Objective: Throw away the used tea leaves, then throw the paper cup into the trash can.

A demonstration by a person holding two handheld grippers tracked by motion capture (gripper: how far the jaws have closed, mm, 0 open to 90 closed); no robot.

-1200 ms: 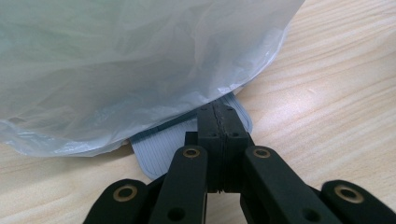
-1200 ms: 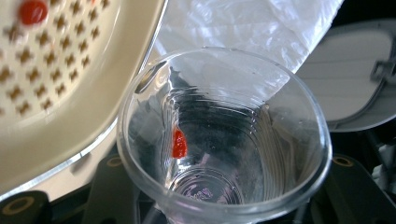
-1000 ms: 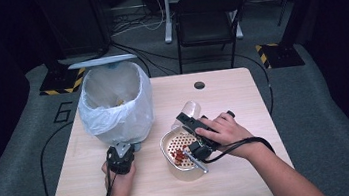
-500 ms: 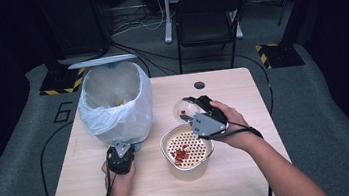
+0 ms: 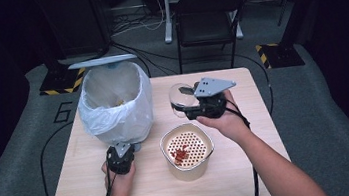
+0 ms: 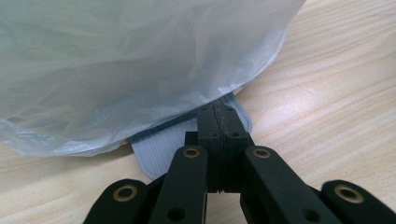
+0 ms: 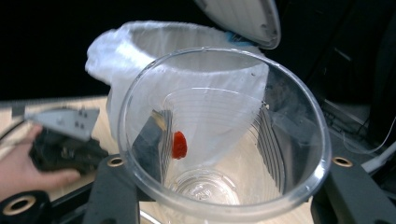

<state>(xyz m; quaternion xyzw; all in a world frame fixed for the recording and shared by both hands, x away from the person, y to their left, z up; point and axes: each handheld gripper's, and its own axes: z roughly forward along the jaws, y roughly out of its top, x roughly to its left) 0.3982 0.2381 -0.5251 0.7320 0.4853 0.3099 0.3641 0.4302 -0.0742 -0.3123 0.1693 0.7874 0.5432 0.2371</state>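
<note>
A clear plastic cup (image 5: 180, 97) lies on its side in the air, with my right gripper (image 5: 189, 104) shut on it between the bin and the bowl. In the right gripper view the cup (image 7: 224, 205) opens toward the camera. A small red piece (image 7: 179, 144) sticks to its inner wall, and my gripper (image 7: 215, 140) clamps it from both sides. A beige bowl (image 5: 170, 161) with a perforated insert holds red bits (image 5: 180, 154). My left gripper (image 5: 119, 159) is shut; its closed tips (image 6: 219, 122) rest on the bin's grey ribbed pedal (image 6: 159, 147).
A bin lined with a white bag (image 5: 115, 105) stands at the table's left, its lid (image 5: 102, 61) raised behind it. The bag (image 6: 130, 65) hangs just above the pedal. Cables trail off the table's front edge. A chair (image 5: 208, 21) stands beyond the table (image 5: 250, 119).
My right gripper has lifted the cup away from the beige bowl, up and back toward the bin. The left gripper has stayed on the pedal.
</note>
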